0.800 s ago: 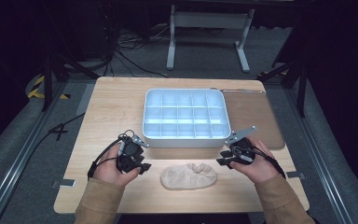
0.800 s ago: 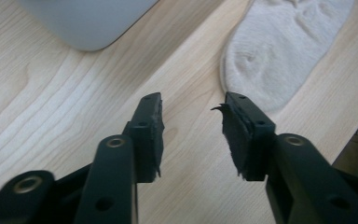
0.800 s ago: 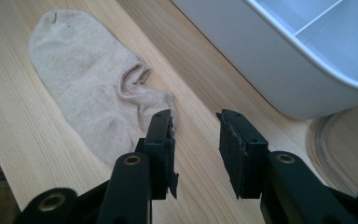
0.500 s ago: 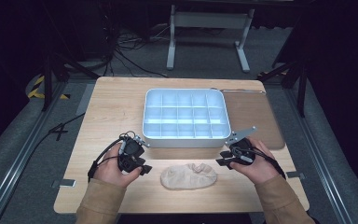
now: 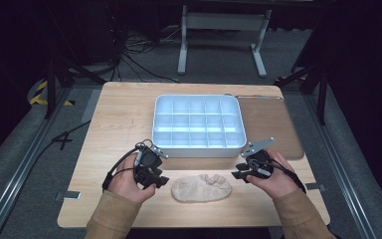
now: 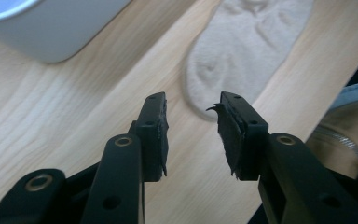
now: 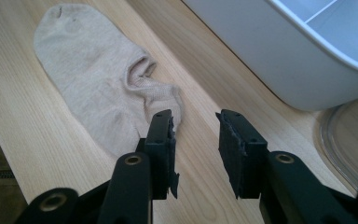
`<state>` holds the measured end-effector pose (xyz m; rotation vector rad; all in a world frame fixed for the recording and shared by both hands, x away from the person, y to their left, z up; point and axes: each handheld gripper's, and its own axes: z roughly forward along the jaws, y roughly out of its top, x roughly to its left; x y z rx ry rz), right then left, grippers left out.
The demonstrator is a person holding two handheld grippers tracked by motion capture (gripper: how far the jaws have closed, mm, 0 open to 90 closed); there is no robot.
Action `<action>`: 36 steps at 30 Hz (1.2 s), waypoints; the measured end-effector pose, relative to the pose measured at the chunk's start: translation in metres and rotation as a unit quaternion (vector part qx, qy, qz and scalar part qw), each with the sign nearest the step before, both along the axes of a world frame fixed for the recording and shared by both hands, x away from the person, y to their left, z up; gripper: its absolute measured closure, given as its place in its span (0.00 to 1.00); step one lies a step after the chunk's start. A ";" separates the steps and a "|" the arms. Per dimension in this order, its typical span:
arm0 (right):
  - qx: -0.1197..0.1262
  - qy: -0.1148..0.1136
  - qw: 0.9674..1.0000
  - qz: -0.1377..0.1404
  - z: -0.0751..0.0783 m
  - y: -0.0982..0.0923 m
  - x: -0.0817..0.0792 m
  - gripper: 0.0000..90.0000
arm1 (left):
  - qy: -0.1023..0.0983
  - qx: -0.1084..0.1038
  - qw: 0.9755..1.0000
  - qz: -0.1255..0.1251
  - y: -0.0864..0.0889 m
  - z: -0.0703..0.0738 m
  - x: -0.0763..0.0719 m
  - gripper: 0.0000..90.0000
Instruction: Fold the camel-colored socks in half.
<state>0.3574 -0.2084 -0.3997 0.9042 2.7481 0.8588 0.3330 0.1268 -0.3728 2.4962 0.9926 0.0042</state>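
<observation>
Nothing has moved since the earlier frames. Both my tongs stand apart and empty: left tongs [image 5: 163, 181] and right tongs [image 5: 239, 175] flank the beige sock [image 5: 202, 187], which lies flat on the counter [image 5: 114, 119] just before the white compartment tray [image 5: 198, 147].

floor [image 5: 25, 164]: grey carpet | table [image 5: 124, 107]: light wood | backdrop: dark (cables [image 5: 129, 59] behind)
</observation>
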 end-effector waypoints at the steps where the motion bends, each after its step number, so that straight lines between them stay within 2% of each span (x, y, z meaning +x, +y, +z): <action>1: 0.000 -0.001 1.000 0.002 0.000 0.000 0.000 0.73 | 0.000 -0.002 1.000 -0.001 -0.002 0.000 0.000 0.71; 4: -0.004 0.001 1.000 0.004 -0.001 0.002 -0.001 0.73 | -0.005 -0.011 1.000 0.004 -0.008 -0.001 -0.001 0.72; 8: -0.003 0.004 1.000 0.006 -0.002 0.004 -0.002 0.73 | -0.001 -0.025 1.000 0.008 -0.013 -0.005 -0.001 0.73; 14: -0.005 0.014 1.000 0.014 -0.008 0.010 -0.004 0.74 | 0.002 -0.024 1.000 0.008 -0.022 -0.011 -0.002 0.73; 18: -0.015 0.023 0.999 0.023 -0.015 0.018 -0.005 0.74 | 0.013 -0.027 0.999 0.014 -0.026 -0.016 -0.002 0.74; 22: -0.020 0.039 0.998 0.033 -0.019 0.024 -0.008 0.84 | 0.011 -0.026 0.999 0.020 -0.027 -0.022 0.000 0.75; 26: -0.031 0.057 0.997 0.050 -0.025 0.030 -0.009 0.93 | 0.021 -0.024 0.999 0.023 -0.029 -0.028 0.000 0.78; 30: -0.040 0.064 0.995 0.058 -0.034 0.036 -0.010 0.96 | 0.026 -0.018 0.999 0.027 -0.031 -0.034 0.003 0.79; 36: -0.058 0.081 0.993 0.056 -0.045 0.040 -0.009 0.98 | 0.038 -0.010 0.997 0.062 -0.026 -0.051 0.011 0.79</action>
